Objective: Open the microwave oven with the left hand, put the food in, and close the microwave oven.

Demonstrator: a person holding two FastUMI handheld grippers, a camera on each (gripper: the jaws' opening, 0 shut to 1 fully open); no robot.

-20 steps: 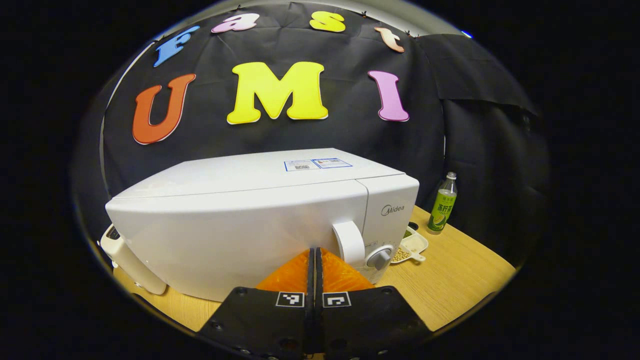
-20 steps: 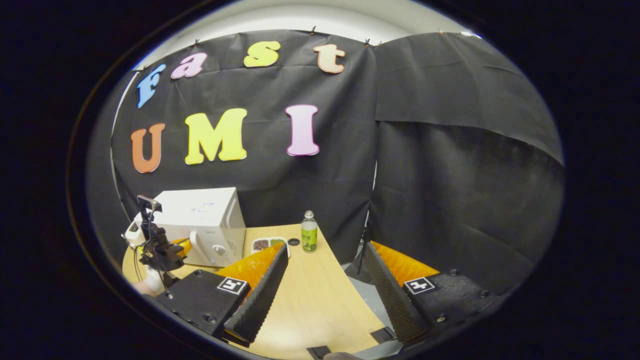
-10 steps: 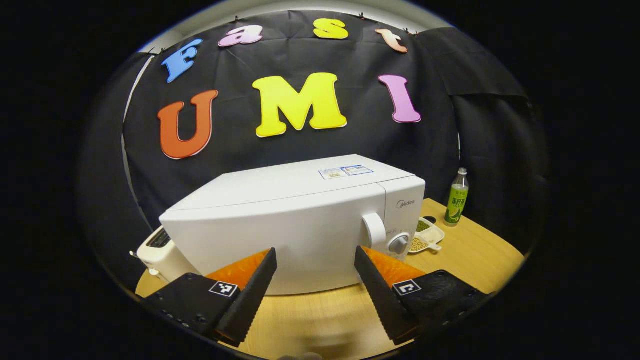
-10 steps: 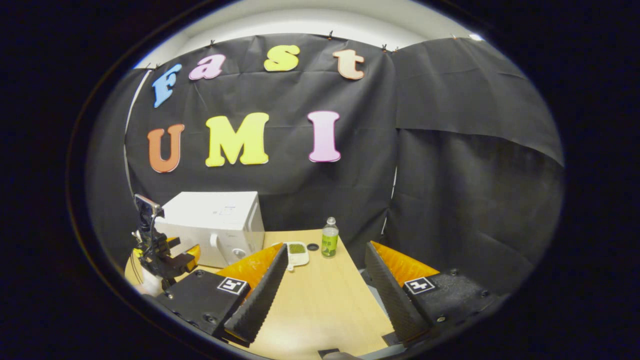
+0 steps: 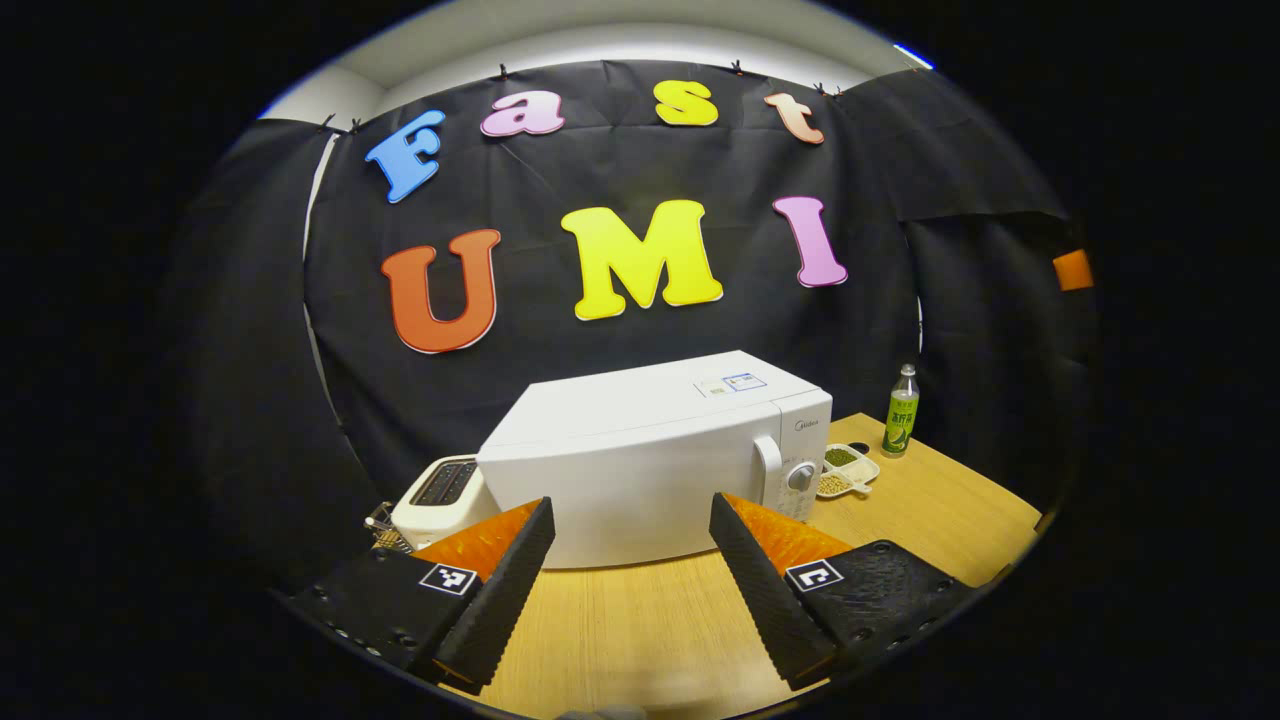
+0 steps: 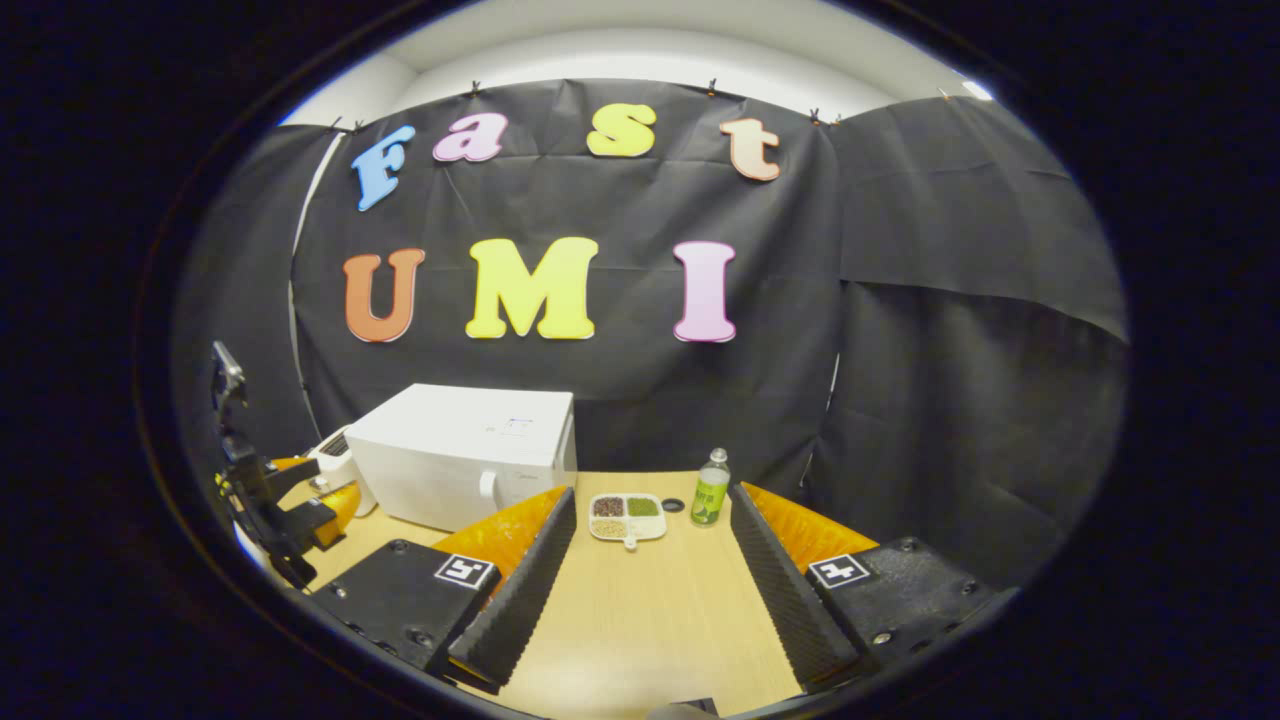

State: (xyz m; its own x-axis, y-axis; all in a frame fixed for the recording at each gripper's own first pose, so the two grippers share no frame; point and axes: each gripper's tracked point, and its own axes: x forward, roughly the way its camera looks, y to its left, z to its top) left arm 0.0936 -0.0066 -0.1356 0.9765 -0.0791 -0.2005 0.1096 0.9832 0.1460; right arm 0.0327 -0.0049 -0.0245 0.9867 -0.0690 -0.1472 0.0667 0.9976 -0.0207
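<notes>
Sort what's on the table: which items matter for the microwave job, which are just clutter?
Job:
- microwave, door closed
- door handle
- food tray, on the table beside the microwave
- left tongs, open
- right tongs, open

Clutter:
- green bottle
- toaster, left of the microwave
- small dark cap by the bottle

A staged recording booth: black cloth wall [image 6: 900, 350] behind a wooden table [image 6: 640, 610].
</notes>
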